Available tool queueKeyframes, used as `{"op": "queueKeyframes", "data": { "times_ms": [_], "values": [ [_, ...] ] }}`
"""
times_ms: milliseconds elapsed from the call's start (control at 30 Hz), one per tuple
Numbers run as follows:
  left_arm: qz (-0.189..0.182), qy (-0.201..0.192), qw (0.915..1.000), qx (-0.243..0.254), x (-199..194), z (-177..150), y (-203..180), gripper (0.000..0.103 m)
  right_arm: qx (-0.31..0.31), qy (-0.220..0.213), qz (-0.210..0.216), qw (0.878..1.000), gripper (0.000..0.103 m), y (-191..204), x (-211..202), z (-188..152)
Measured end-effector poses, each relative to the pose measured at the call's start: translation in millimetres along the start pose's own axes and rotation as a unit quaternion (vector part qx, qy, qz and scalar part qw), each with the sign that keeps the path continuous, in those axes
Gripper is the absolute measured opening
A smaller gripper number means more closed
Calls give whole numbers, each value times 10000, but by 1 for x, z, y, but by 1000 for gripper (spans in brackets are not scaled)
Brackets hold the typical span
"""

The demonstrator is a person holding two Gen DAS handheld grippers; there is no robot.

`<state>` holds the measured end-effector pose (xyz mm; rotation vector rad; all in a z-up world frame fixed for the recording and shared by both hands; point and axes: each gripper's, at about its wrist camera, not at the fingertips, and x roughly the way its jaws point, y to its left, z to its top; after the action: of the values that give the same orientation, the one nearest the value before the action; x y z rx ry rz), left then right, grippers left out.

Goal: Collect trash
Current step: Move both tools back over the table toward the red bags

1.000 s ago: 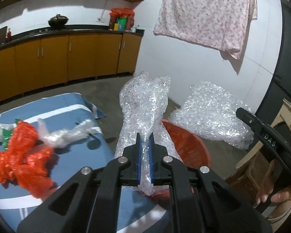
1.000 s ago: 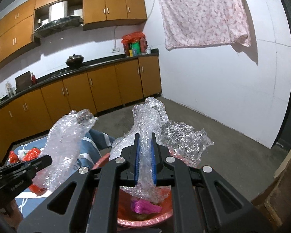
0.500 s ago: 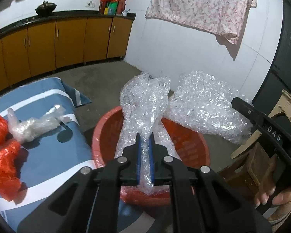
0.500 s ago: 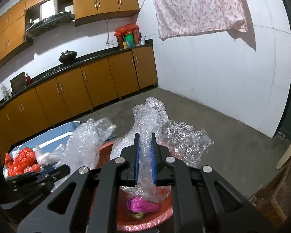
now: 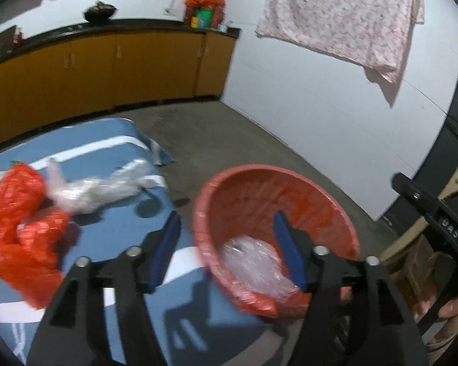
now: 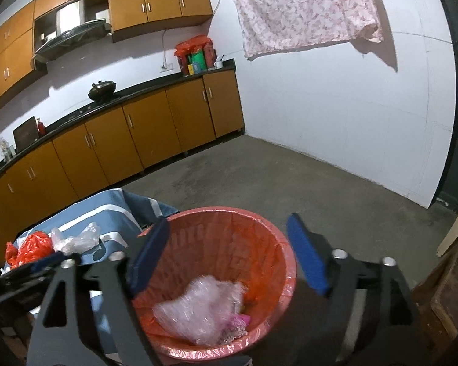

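Bubble wrap point(image 6: 198, 311) lies at the bottom of the red bin point(image 6: 268, 231), just off the counter's point(image 5: 113, 231) corner. Both claws — left point(image 5: 226, 248) and right point(image 6: 229, 256) — hang over it, jaws opening, released, gripping nothing. Red bags point(image 5: 18, 222) and clear plastic point(image 5: 97, 189) lie on the counter.

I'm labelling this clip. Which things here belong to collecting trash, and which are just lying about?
Job:
- red bin
- bubble wrap inside it
- orange bags on the blue cloth
- clear plastic wad beside them

Lying about:
- blue cloth
- hanging floral sheet
- black pot on the counter
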<state>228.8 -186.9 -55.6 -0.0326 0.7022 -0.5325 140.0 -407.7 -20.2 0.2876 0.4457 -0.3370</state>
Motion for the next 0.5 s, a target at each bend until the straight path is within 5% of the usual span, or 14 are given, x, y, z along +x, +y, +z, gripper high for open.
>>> {"op": "queueKeyframes", "data": {
  "times_ms": [200, 500],
  "values": [
    [524, -262, 9982, -94, -34, -12, 29, 83, -145, 21, 76, 9999, 92, 14, -3, -4],
    [1372, -644, 9877, -375, -98, -36, 91, 91, -603, 70, 363, 9975, 96, 68, -9, -16]
  ]
}}
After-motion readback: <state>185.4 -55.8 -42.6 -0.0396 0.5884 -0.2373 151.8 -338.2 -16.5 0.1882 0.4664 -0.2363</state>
